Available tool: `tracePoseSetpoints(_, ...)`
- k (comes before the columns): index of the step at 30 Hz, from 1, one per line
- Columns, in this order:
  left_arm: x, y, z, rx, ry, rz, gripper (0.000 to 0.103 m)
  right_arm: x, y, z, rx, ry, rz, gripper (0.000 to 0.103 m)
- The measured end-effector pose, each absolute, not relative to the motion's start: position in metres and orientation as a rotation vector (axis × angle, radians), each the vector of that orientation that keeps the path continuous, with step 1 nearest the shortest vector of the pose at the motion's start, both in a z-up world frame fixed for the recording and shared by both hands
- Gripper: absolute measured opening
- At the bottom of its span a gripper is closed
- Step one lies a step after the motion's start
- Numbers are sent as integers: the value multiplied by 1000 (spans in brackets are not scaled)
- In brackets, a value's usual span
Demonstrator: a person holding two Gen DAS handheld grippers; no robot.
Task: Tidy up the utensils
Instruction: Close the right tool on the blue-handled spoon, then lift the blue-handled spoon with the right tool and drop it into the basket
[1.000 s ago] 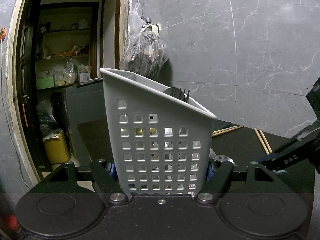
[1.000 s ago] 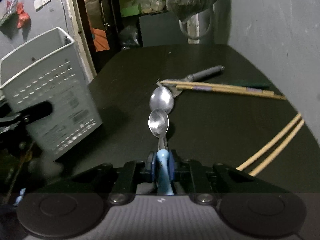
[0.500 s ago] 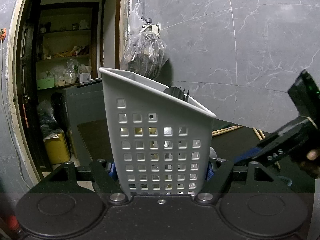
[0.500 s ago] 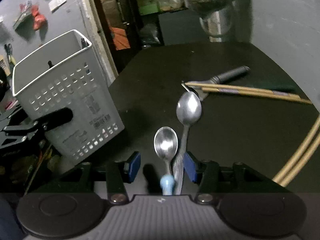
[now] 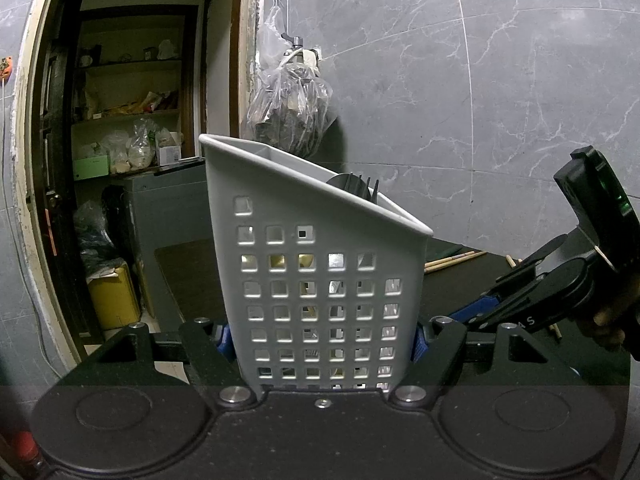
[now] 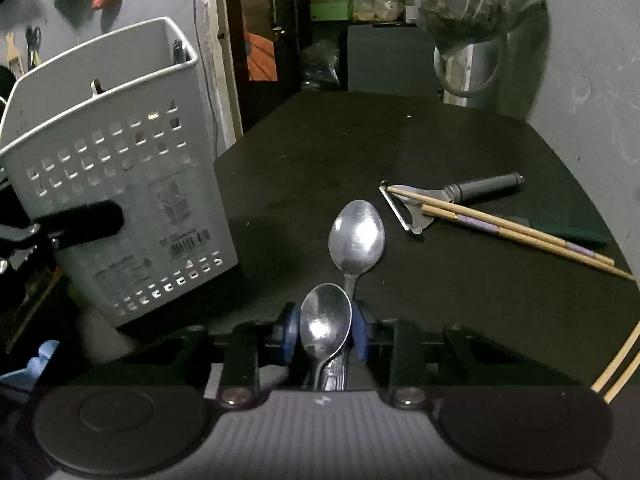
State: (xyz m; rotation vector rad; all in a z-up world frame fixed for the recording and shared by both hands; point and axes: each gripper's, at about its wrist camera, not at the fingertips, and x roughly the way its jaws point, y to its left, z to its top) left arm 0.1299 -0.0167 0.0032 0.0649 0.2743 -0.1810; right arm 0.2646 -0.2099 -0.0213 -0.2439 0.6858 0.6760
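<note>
Clearly the biggest thing to respect is the grey perforated utensil caddy (image 5: 320,280), which fills the centre of the left wrist view and stands at the left of the right wrist view on the black tabletop (image 6: 400,140); the left gripper (image 5: 322,340) is clamped on its lower walls, one blue pad on each side, and should simply keep it steady so the opening stays reachable. Next, the right gripper (image 6: 325,334), at lower centre of its own view, has two steel spoons between its blue pads: the smaller spoon (image 6: 325,330) has its bowl right between them, and the larger spoon (image 6: 356,236) lies further out with its handle running back under the first. Whether the pads actually press on the metal I cannot tell. To do this pick well, I judge the grip should settle on the handles rather than the curved bowl, which would likely slip, and both spoons should stay parallel before lifting toward the caddy. A peeler (image 6: 448,200) and chopsticks (image 6: 508,230) wait at the right. Compared with a second ago, the light-blue handle that sat in the right jaws is gone from them, the jaws have opened and then just been closing with the spoons between, and the caddy looms nearer at left.
</note>
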Motion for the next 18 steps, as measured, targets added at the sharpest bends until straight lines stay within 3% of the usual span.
tracePoseSetpoints(15, 131, -17, 2, 68, 283, -179, 76, 259, -204, -20, -318, 651, 642, 29)
tracePoseSetpoints(16, 131, -17, 2, 69, 283, -179, 76, 258, -205, -19, -316, 644, 640, 26)
tracePoseSetpoints(18, 131, -17, 2, 68, 283, -178, 76, 256, -207, -16, -305, 610, 630, 7)
